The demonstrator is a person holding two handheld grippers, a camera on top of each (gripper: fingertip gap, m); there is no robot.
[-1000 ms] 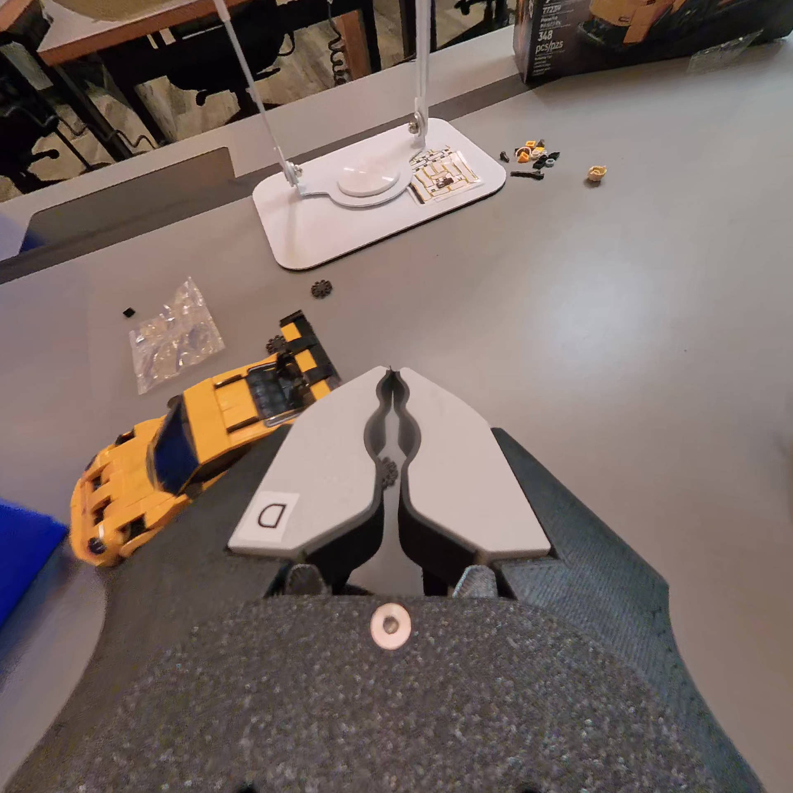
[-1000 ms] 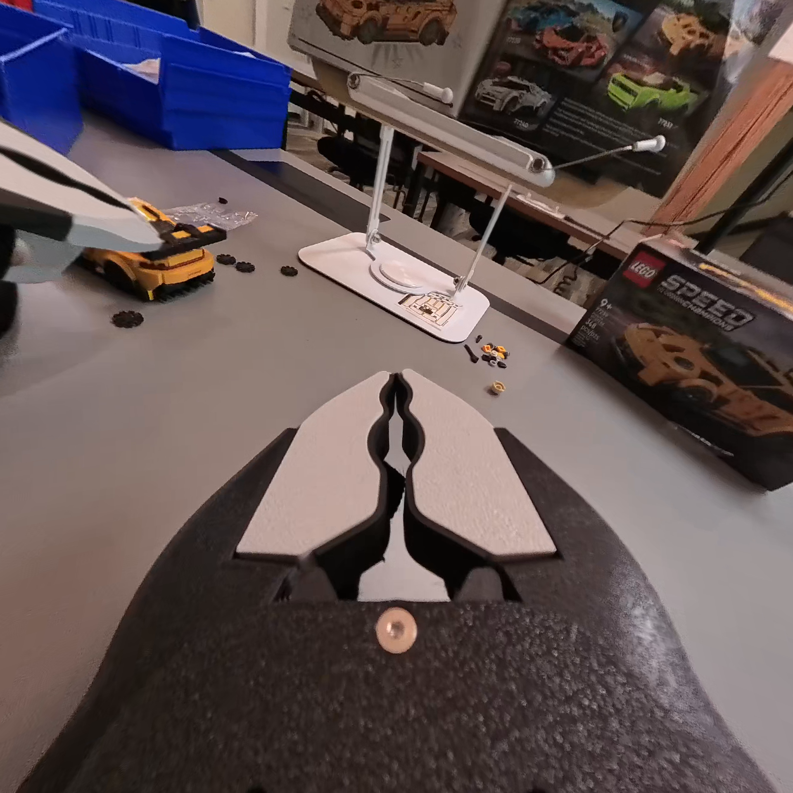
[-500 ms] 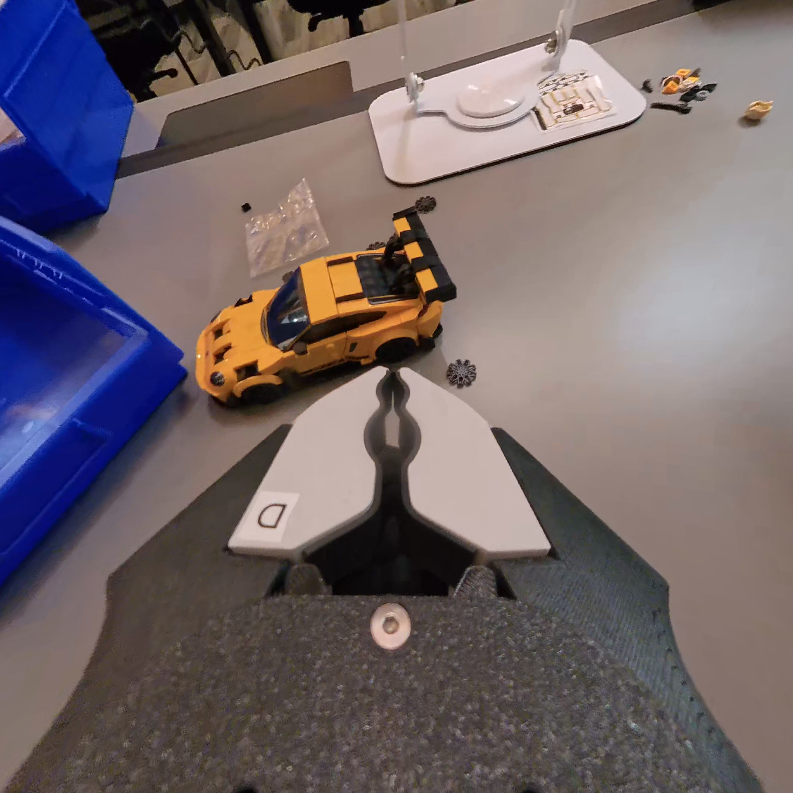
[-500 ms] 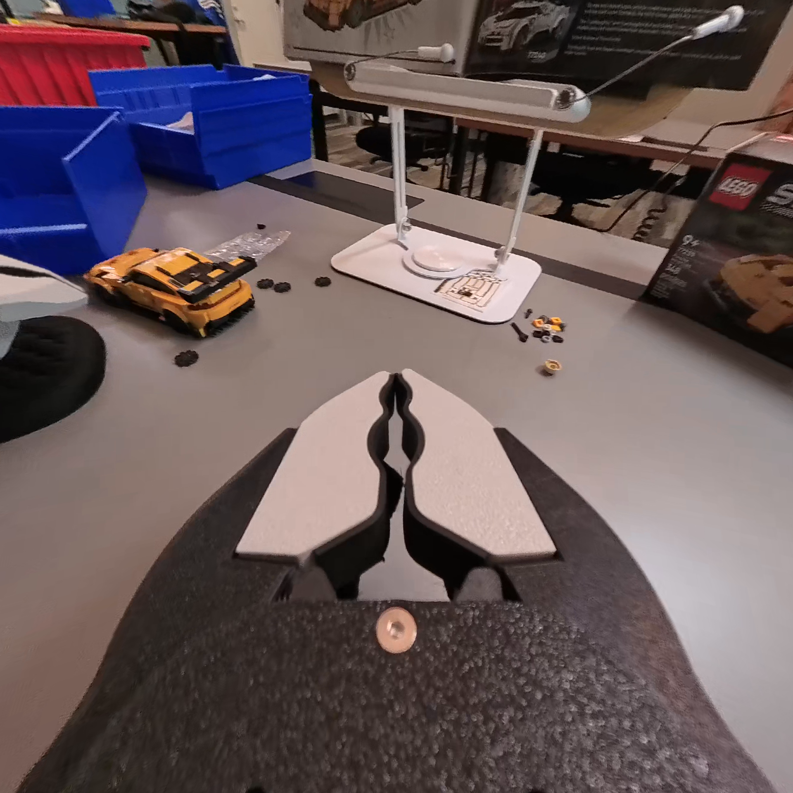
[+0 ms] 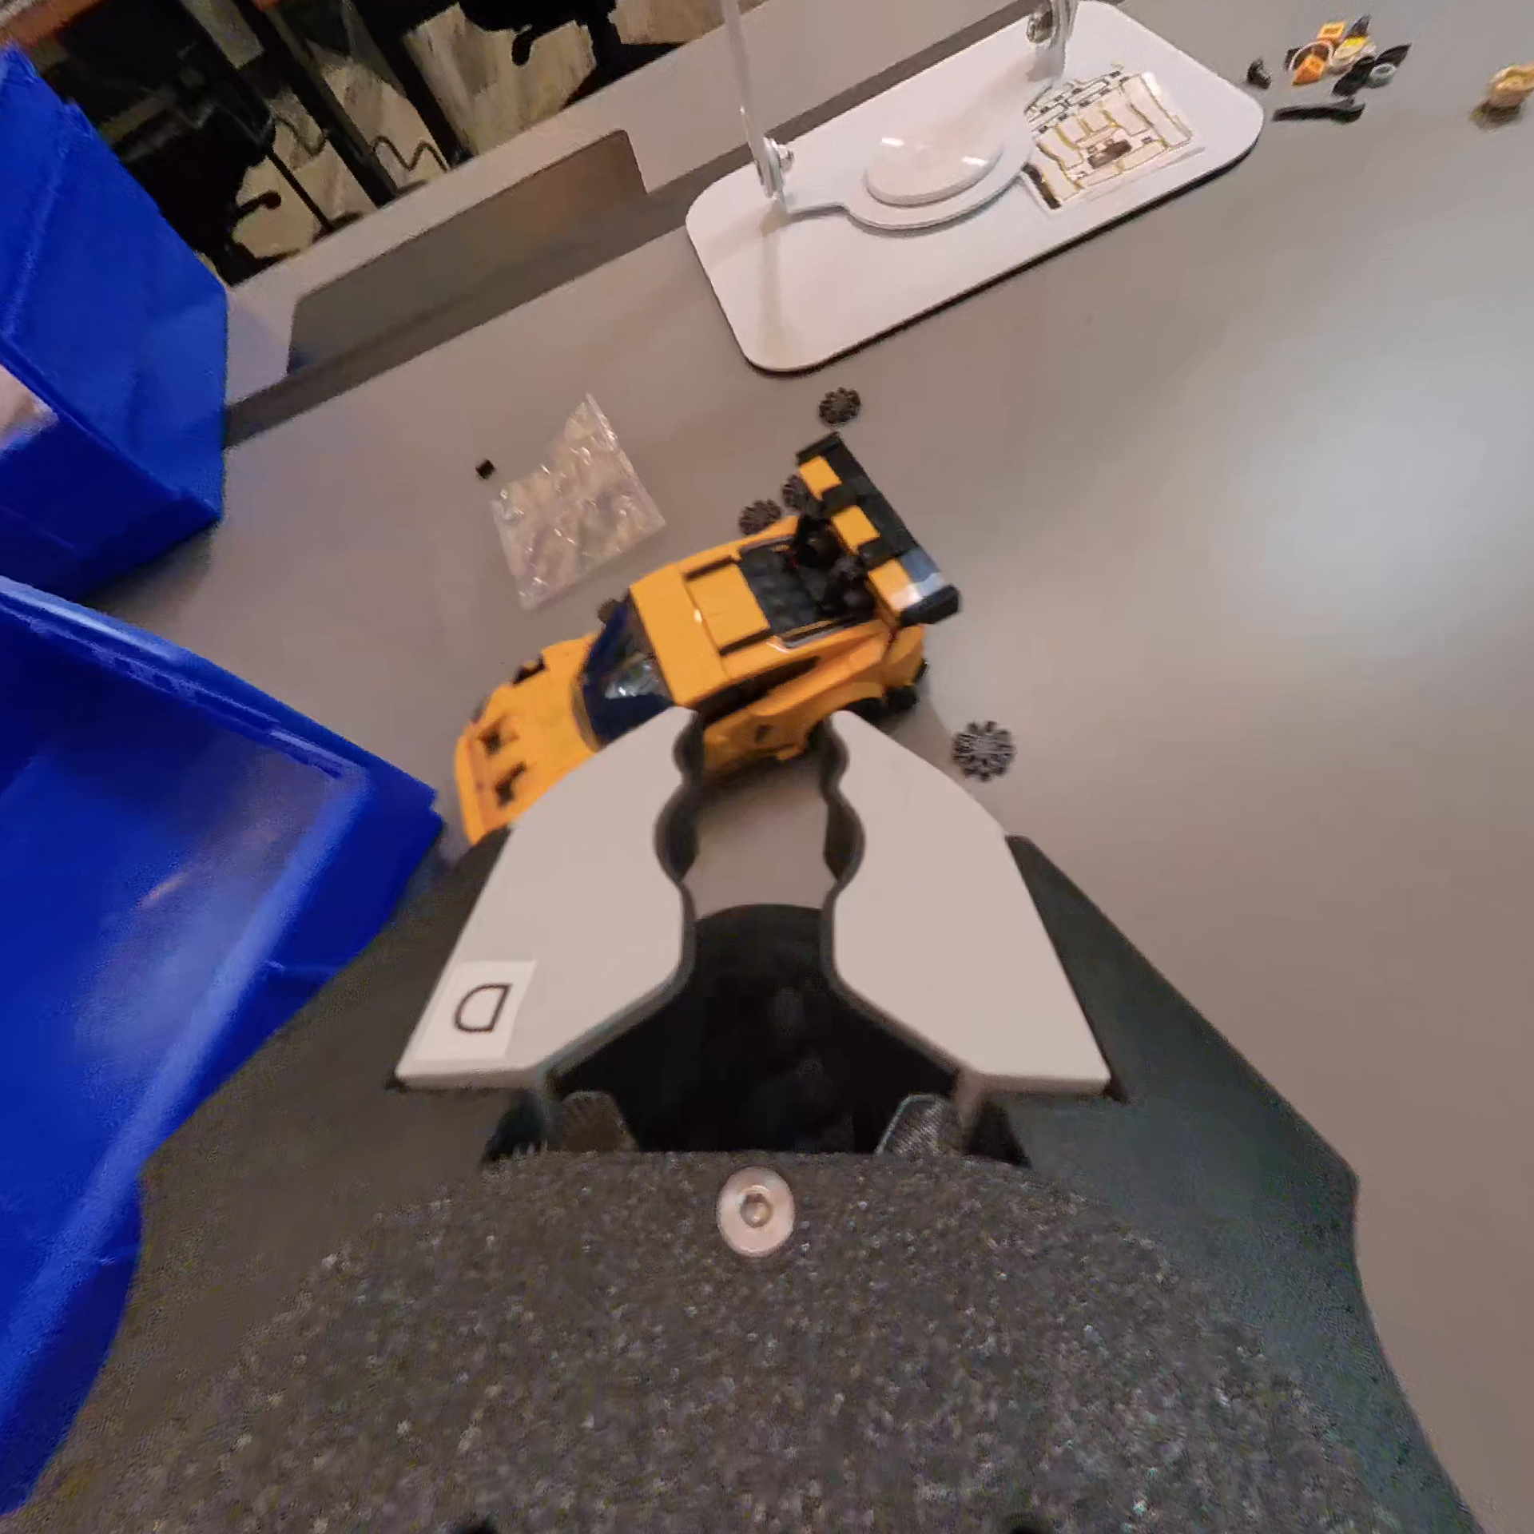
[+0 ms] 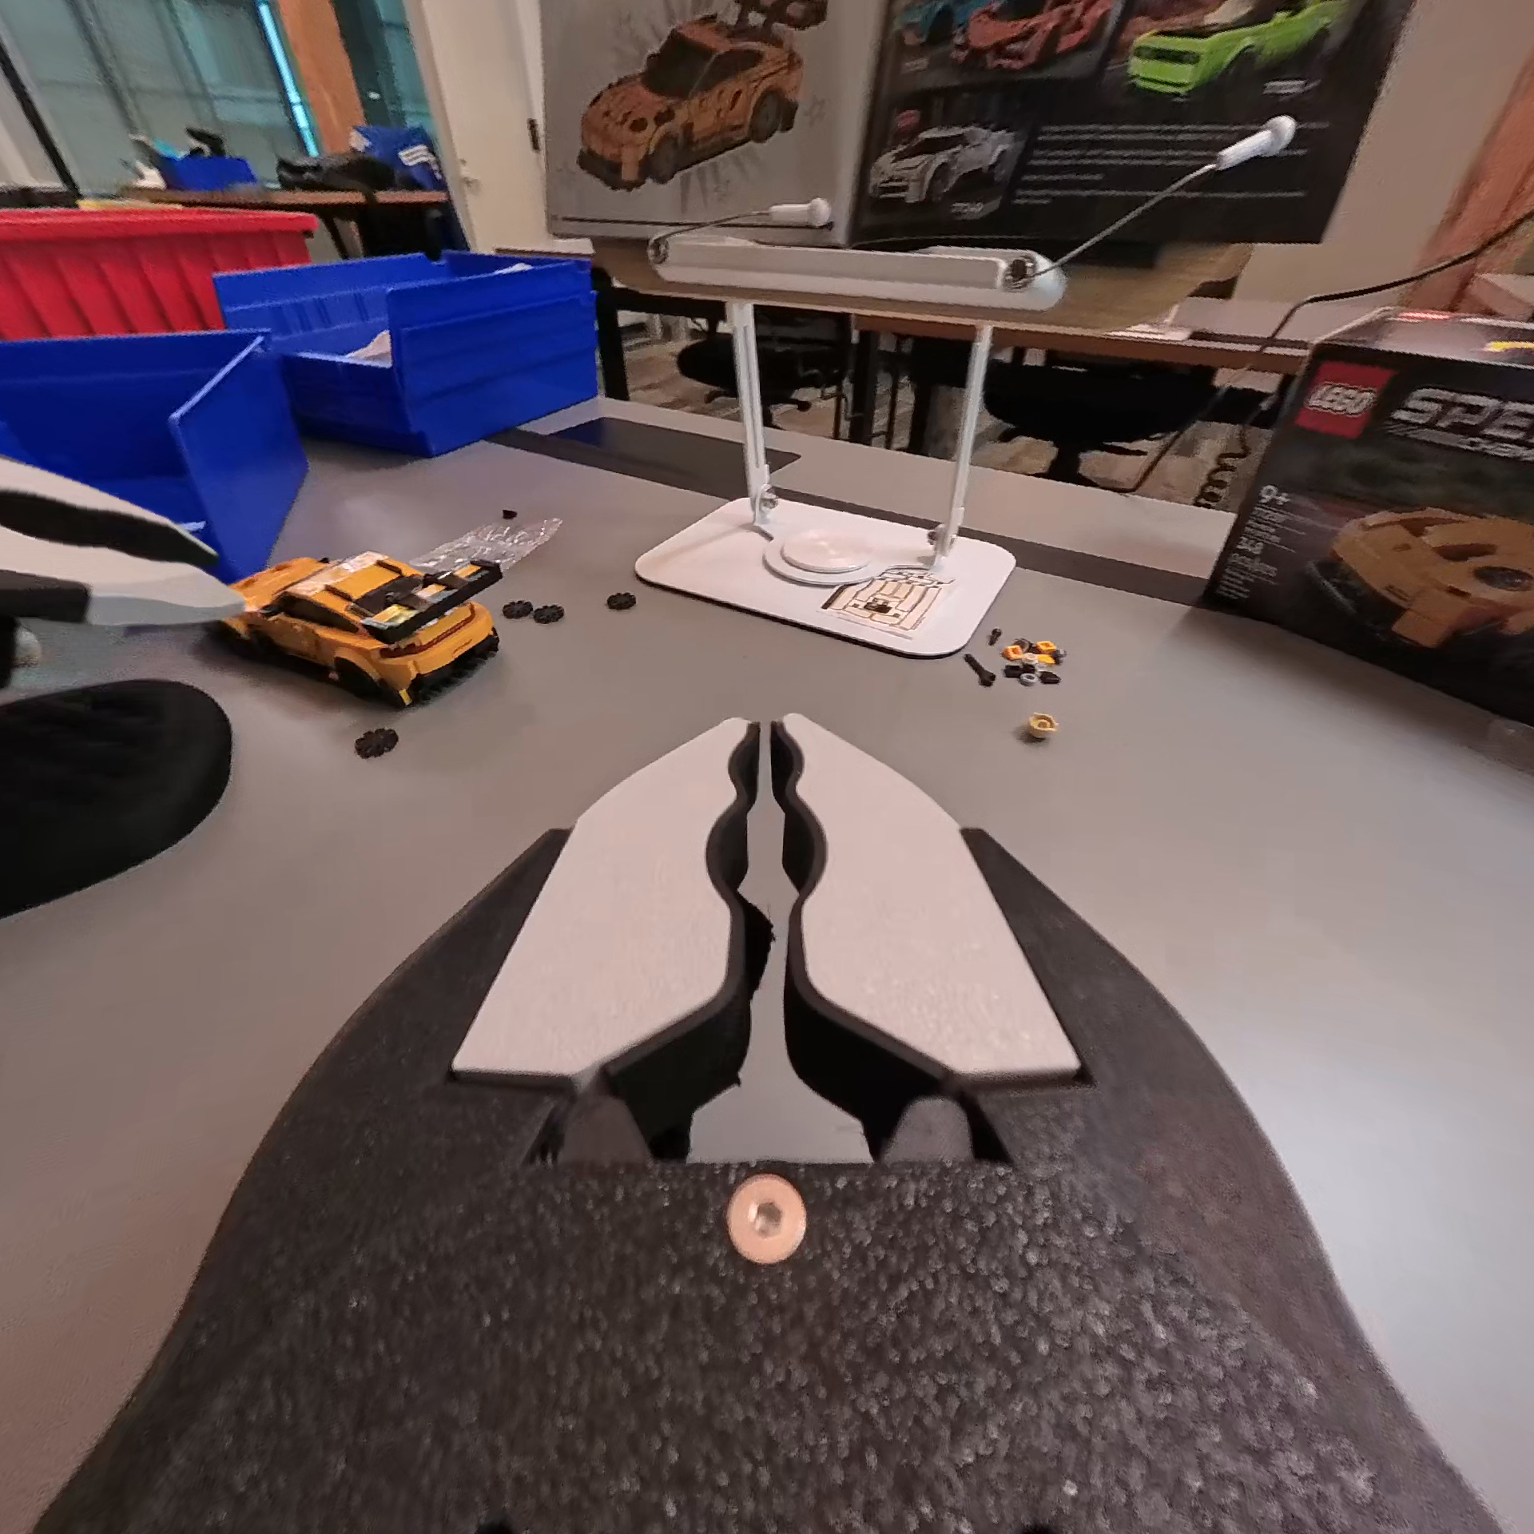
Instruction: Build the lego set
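The yellow car (image 5: pixel 714 656) lies on the grey desk (image 5: pixel 1204 664) in the middle of the left wrist view, just beyond the tips of the left gripper (image 5: pixel 759 730). That gripper's fingers are spread apart with nothing between them, and the car's near flank shows through the gap. The car's long axis runs on a diagonal across the frame, nose toward the lower left beside the blue bin (image 5: pixel 166 872), striped rear wing toward the upper right. The fingers therefore meet the body roughly side-on, not end-on. Whether the tips already touch the car cannot be told.

In the right wrist view the same car sits at the left of the frame, with the left gripper's fingers reaching in over its front end. The right gripper (image 6: pixel 765 730) is well apart from it, pointing toward the white stand (image 6: pixel 830 573) at upper centre. Its fingers are drawn almost together, a thin slit between the tips, and hold nothing.

Black wheel discs lie loose around the car: one (image 5: pixel 984 749) just to the right of the left fingertips, others near the wing. A clear plastic bag (image 5: pixel 573 506) lies above the car.

The left gripper is plainly the nearer one. A grasp across the car's width looks like the likely next move, and it would call for closing on the flanks without pushing the car toward the bin.
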